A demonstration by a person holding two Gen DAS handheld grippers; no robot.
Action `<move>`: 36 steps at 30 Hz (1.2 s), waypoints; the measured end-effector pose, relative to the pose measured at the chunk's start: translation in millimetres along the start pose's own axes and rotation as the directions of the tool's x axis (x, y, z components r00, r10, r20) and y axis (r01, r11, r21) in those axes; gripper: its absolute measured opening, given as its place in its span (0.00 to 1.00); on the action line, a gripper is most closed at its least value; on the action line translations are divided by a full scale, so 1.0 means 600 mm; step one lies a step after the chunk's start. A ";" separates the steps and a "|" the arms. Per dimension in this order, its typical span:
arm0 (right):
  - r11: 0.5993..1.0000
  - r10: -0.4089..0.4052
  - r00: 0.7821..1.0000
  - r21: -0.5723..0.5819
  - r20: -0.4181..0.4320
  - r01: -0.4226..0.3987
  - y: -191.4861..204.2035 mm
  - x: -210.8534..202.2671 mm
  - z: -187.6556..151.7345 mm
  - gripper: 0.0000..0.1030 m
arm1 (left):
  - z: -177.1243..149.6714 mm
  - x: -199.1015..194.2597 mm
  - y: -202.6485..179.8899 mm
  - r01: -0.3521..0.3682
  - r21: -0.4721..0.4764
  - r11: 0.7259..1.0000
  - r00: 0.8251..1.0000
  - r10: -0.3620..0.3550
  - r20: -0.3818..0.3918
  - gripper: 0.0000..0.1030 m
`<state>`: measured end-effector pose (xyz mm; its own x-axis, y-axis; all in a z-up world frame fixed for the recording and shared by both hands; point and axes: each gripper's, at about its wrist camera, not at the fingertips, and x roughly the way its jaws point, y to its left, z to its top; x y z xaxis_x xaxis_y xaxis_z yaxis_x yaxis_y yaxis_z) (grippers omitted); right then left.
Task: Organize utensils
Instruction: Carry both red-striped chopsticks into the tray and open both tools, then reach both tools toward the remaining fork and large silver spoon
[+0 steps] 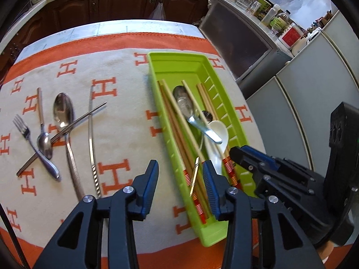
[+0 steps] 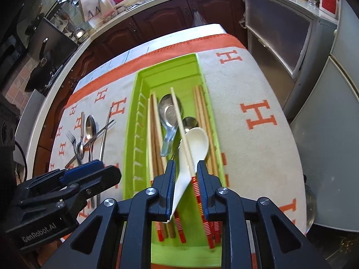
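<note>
A lime green tray [image 1: 154,83] [image 2: 131,116] lies on the cloth and holds wooden chopsticks [image 1: 172,116] [image 2: 153,132], a metal soup spoon [image 1: 185,103] [image 2: 168,116] and a white ceramic spoon [image 1: 218,134] [image 2: 197,139]. My left gripper [image 1: 179,174] is open and empty over the tray's near left rim. My right gripper [image 2: 183,174] hovers open over the tray's near end; the white spoon's handle and one chopstick lie between its fingers, not clamped. Loose metal cutlery lies left of the tray: a fork [image 1: 24,130], a small spoon [image 1: 43,139], a large spoon [image 1: 64,112], metal chopsticks [image 1: 90,121].
The table carries a cream and orange cloth [image 1: 119,121] with H marks. Dark wood cabinets [image 1: 125,2] stand behind. A grey cabinet [image 1: 242,44] with jars on top and pale panels stand close on the right. A counter with kitchenware [image 2: 78,4] runs at the far left.
</note>
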<state>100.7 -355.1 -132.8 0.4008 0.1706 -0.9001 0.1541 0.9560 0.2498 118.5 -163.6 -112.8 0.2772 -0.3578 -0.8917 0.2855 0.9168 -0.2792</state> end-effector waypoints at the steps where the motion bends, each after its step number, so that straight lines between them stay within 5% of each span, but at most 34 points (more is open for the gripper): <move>1: 1.000 -0.001 1.000 -0.006 0.000 0.001 0.001 -0.003 -0.004 0.19 | -0.007 -0.004 0.006 -0.013 0.002 1.000 1.000 0.013 0.000 0.38; 19: 0.995 0.039 0.999 -0.096 -0.027 -0.042 0.095 -0.058 -0.061 0.19 | -0.098 -0.106 0.139 -0.102 -0.118 0.988 0.993 0.109 0.054 0.41; 36: 0.972 0.139 0.982 -0.174 -0.131 -0.161 0.251 -0.011 -0.009 0.19 | -0.072 -0.170 0.284 -0.159 -0.196 0.967 0.982 0.176 0.072 0.45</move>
<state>116.4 -210.9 -90.9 0.2970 0.3316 -0.8955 -0.0715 0.9428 0.3255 99.0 37.1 -84.9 0.3889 -0.2023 -0.8988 0.0519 0.9789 -0.1979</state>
